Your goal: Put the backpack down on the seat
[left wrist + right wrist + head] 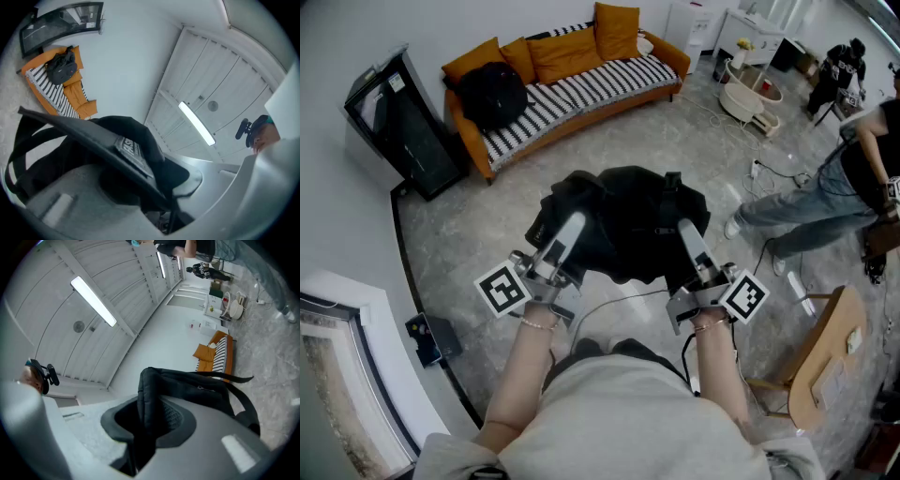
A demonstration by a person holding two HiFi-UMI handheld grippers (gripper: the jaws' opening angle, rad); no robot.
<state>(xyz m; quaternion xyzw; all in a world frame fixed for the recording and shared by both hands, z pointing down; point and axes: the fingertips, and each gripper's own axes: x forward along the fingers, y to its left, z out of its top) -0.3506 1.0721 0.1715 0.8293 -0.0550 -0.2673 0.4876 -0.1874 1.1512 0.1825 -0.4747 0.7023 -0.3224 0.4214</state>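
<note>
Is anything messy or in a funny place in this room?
Yes. A white power strip lies loose on the floor beside the standing person. The black backpack hangs crumpled between the left gripper and right gripper, not on a seat yet.

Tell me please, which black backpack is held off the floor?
The near backpack, clamped in the left tongs and right tongs; the other backpack rests on the sofa.

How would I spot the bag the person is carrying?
Find the orange sofa by the wall. In front of it a black backpack hangs in the air. Unlike the other black bag, which lies on the sofa, this one is gripped by the left tool and the right tool.
</note>
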